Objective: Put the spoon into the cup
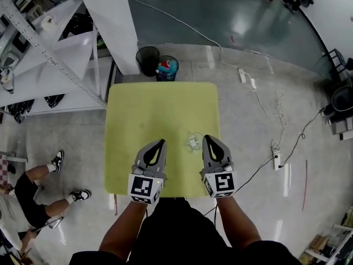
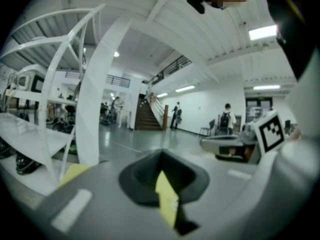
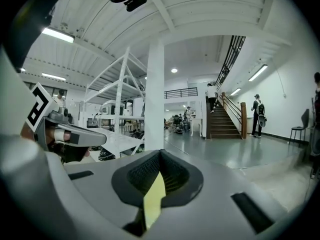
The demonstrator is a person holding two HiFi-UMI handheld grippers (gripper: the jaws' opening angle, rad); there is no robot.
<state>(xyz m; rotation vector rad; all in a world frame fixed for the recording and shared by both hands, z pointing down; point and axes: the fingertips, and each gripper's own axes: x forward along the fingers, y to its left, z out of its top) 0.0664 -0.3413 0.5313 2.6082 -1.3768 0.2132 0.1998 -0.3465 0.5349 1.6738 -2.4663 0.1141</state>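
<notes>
On the yellow-green table [image 1: 160,115] a small clear cup [image 1: 194,141] stands near the front right, with a white bit at it that may be the spoon; it is too small to tell. My left gripper [image 1: 161,143] hovers over the table's front part, to the left of the cup, jaws together and empty. Just right of the cup my right gripper [image 1: 208,139] is also shut with nothing in it. In the left gripper view the left gripper [image 2: 161,157] shows only a yellow sliver between its jaws, as does the right gripper [image 3: 160,156] in its own view. Neither gripper view shows the cup.
Two bins, one black [image 1: 147,60] and one blue [image 1: 167,68], stand behind the table's far edge beside a white pillar [image 1: 108,21]. White shelving [image 1: 49,65] fills the left. Cables and a power strip [image 1: 276,158] lie on the floor at right. A person [image 1: 33,197] sits at left.
</notes>
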